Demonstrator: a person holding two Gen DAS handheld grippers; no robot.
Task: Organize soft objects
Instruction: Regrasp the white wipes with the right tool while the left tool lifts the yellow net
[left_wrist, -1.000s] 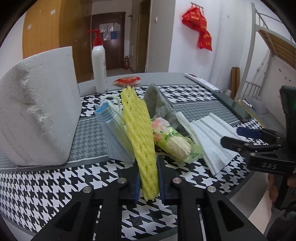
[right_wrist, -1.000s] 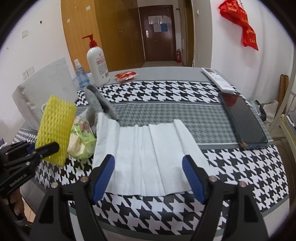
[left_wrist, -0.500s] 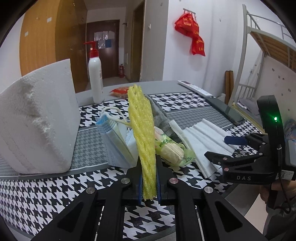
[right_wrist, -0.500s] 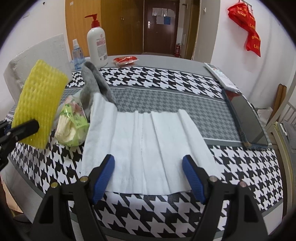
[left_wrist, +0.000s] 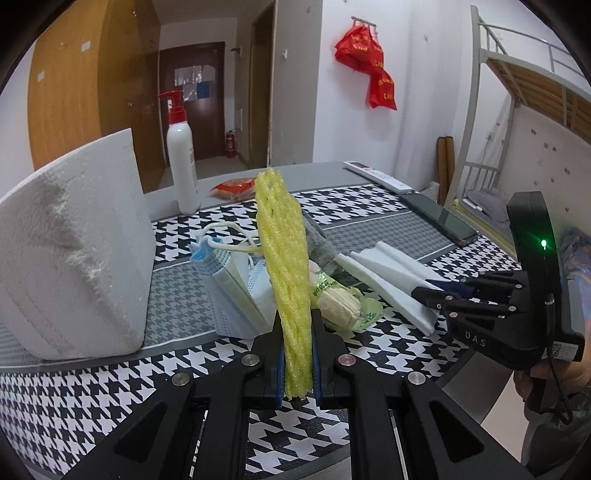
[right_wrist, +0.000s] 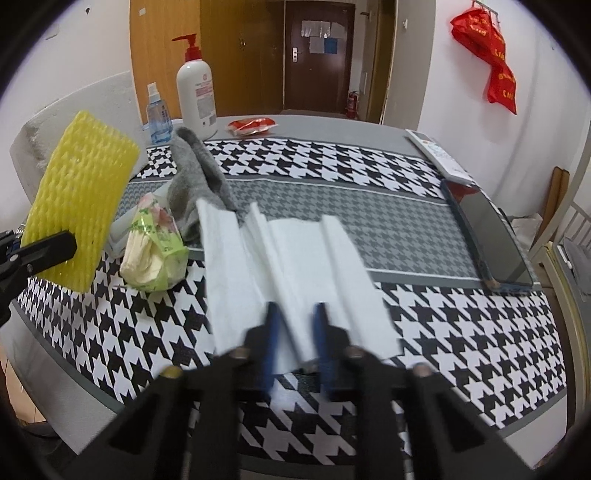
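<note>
My left gripper (left_wrist: 297, 354) is shut on the lower end of a yellow foam net (left_wrist: 284, 258), which it holds upright above the table's front edge. The same net (right_wrist: 77, 203) shows at the left of the right wrist view. My right gripper (right_wrist: 295, 332) is closing its jaws on the near edge of a white paper towel (right_wrist: 295, 251). The towel is bunched into folds between the blue pads. In the left wrist view that gripper (left_wrist: 432, 291) bites the towel (left_wrist: 388, 269) from the right. A grey sock (right_wrist: 195, 177), a green packet (right_wrist: 155, 251) and blue face masks (left_wrist: 236, 288) lie between the two.
A big white paper stack (left_wrist: 74, 258) stands at the left, with a pump bottle (left_wrist: 183, 162) and a small spray bottle (right_wrist: 159, 118) behind it. A red packet (right_wrist: 251, 123), a remote (right_wrist: 439, 155) and a dark phone (right_wrist: 487, 236) lie farther back and right on the houndstooth cloth (right_wrist: 461, 332).
The right gripper's jaws have come together on the paper towel and gathered it into ridges. The left gripper has tilted the yellow net a little more upright.
</note>
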